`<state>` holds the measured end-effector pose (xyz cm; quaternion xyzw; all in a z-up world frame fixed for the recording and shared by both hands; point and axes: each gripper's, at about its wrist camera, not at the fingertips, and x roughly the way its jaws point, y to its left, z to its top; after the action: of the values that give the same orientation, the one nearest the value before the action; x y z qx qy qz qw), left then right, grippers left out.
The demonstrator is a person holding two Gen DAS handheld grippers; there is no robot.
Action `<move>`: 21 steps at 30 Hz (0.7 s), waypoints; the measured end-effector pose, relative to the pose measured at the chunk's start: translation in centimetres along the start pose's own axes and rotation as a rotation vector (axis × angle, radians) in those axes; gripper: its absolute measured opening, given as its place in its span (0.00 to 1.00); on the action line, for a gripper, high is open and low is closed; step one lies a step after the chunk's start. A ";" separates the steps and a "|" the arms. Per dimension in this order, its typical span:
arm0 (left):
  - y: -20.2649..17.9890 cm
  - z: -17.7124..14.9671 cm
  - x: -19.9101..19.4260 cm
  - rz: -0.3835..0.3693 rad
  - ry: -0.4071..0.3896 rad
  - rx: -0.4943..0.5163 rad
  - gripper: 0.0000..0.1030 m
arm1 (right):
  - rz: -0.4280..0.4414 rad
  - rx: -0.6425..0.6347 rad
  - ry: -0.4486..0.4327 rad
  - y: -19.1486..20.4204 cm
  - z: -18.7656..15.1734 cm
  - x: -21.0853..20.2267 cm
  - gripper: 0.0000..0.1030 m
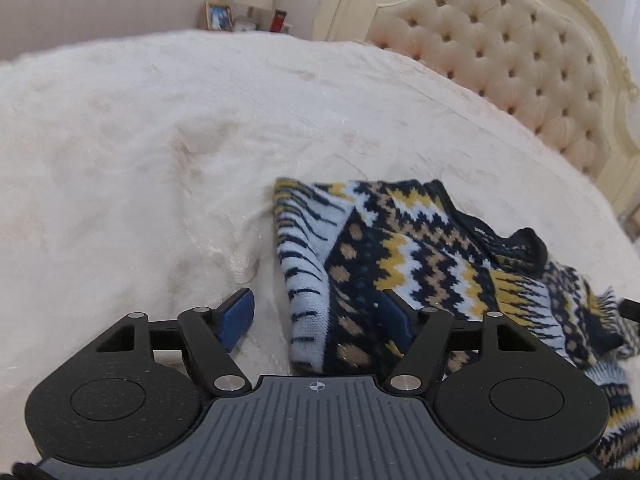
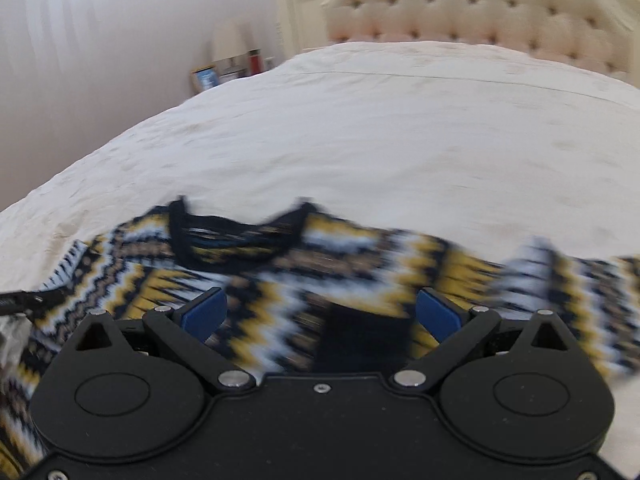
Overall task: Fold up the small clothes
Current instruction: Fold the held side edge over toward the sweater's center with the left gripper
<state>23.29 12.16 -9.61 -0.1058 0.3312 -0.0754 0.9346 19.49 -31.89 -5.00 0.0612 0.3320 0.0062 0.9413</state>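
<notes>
Left wrist view puts your left gripper [image 1: 318,316] low over the cream bedspread [image 1: 140,140], its blue pads [image 1: 239,320] standing apart with nothing pressed between them. One pad sits over bare bedspread; the other is over the patterned knit sweater [image 1: 400,240], at its folded edge. The sweater lies on the bed, to your right in this view, with a sleeve folded in over the body and the dark collar [image 1: 524,244] further right. Beyond it stands the tufted headboard [image 1: 520,60].

Your right wrist view is blurred. Your right gripper [image 2: 320,314] hangs over the sweater [image 2: 360,256] with its jaws spread wide, gripping nothing; the knit lies flat beneath and between the pads. The collar [image 2: 236,236] lies just ahead of the fingers, and the bedspread [image 2: 400,120] stretches away to the headboard [image 2: 480,8].
</notes>
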 end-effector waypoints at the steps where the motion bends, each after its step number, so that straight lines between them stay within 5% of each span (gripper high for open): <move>1: -0.4 0.0 -0.8 0.009 -0.019 0.002 0.65 | -0.021 0.009 -0.001 -1.2 0.1 -0.4 0.98; 12: -7.8 -1.1 -2.4 -0.037 0.011 0.018 0.67 | -0.267 0.042 -0.022 -12.8 -0.8 -2.7 0.98; 18: -9.7 -3.8 0.3 0.001 0.082 0.025 0.68 | -0.319 0.070 -0.045 -17.4 -0.4 -2.0 0.98; 21: -10.5 -5.4 0.7 0.023 0.051 0.111 0.76 | -0.345 0.098 -0.044 -19.6 -0.4 -1.5 0.98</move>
<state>19.67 1.02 -11.56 -0.0480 0.3515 -0.0855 0.9310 17.54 -51.41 -6.74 0.0492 0.3168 -0.1728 0.9313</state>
